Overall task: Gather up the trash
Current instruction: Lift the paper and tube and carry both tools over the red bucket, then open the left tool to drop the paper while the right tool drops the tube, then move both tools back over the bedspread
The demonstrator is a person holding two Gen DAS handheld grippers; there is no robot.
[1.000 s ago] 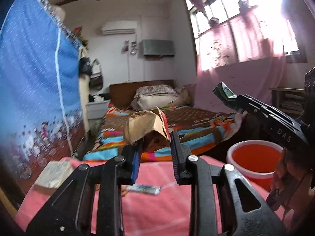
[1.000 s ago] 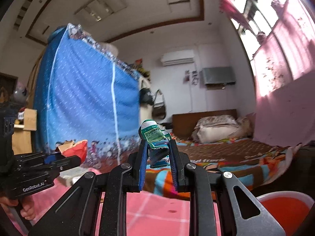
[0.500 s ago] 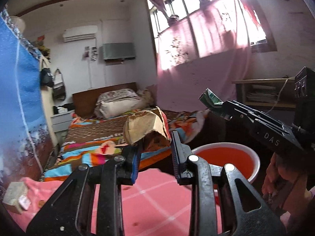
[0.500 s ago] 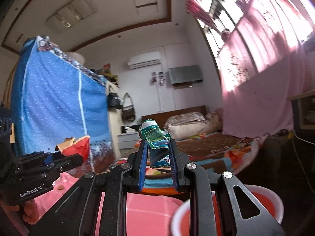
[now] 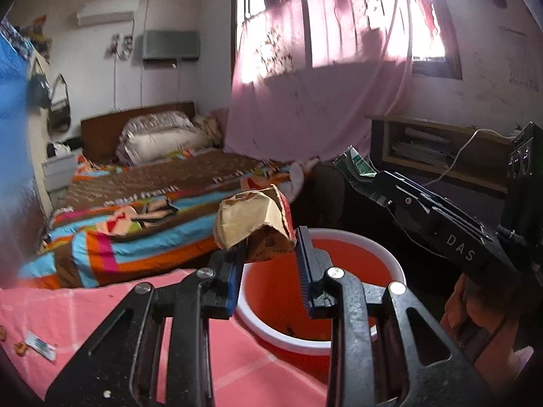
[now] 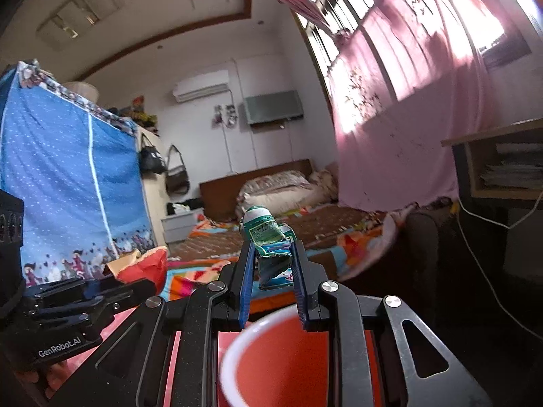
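Left wrist view: left gripper [image 5: 268,261], jaws clamped on crumpled brown paper bag [image 5: 253,220], held above red bucket [image 5: 390,264] beside pink counter [image 5: 85,308]; small wrapper [image 5: 40,344] lies there. Right wrist view: right gripper [image 6: 273,271], jaws clamped on green-white packet [image 6: 268,237], over bucket rim; wrapper not visible here.
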